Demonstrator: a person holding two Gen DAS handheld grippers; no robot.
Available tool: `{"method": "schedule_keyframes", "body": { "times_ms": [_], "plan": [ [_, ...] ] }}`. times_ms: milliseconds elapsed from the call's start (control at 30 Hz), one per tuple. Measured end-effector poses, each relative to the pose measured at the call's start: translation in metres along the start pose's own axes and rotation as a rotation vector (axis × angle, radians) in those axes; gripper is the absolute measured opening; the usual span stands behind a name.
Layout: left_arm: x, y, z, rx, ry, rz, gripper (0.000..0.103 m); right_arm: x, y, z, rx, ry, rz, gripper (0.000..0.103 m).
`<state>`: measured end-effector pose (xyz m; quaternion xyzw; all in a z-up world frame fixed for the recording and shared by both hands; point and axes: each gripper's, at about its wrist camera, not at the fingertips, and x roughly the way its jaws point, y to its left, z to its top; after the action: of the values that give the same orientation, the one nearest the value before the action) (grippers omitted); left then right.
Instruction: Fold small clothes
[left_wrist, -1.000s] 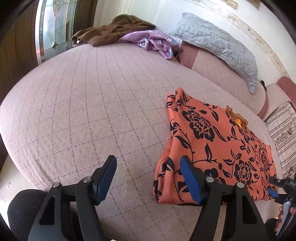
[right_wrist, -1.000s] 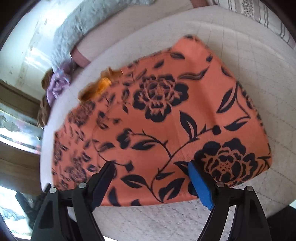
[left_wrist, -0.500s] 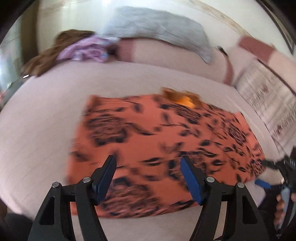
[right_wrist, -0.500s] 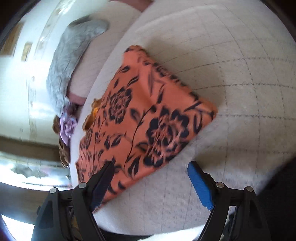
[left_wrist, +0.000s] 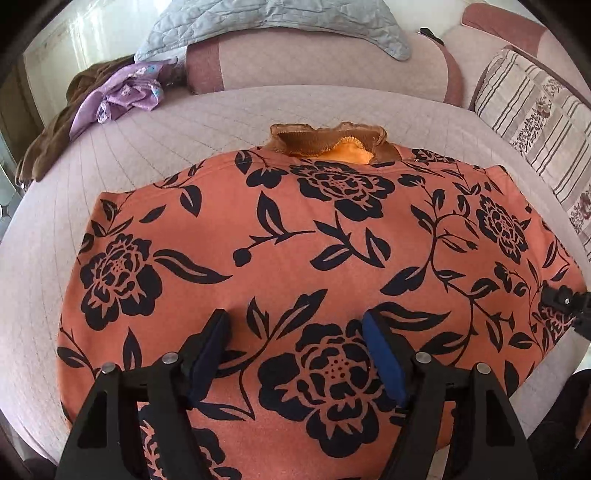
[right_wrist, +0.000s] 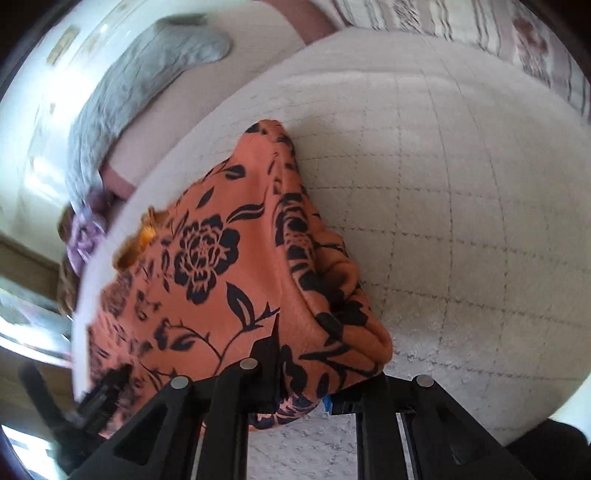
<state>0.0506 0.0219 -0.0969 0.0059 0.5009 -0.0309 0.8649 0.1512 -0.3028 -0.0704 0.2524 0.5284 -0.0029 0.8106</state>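
the orange floral garment (left_wrist: 295, 236) is pinched, seemingly at its 3 o'clock edge (blurred view), by the right gripper (right_wrist: 299, 387), while the left gripper (left_wrist: 295, 354) is held wide open and empty above it.

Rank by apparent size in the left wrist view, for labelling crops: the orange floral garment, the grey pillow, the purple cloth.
1. Orange floral garment, partly because it is nearest.
2. Grey pillow.
3. Purple cloth.

I see a quilted pink bed (left_wrist: 155, 129). On it: orange floral garment (left_wrist: 295, 236) spread mid-bed, purple and brown clothes (left_wrist: 122, 92) heaped at far left corner.
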Motion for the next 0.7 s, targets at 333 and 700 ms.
{"method": "schedule_keyframes", "body": {
  "times_ms": [333, 700],
  "plan": [
    [0.003, -0.004, -0.001, 0.013, -0.001, 0.034, 0.077, -0.004, -0.007, -0.004, -0.028, -0.016, 0.009, 0.016],
    [0.004, -0.003, -0.002, 0.013, 0.002, 0.030, 0.077, -0.008, -0.006, -0.002, -0.060, -0.015, -0.010, 0.016]
  ]
}}
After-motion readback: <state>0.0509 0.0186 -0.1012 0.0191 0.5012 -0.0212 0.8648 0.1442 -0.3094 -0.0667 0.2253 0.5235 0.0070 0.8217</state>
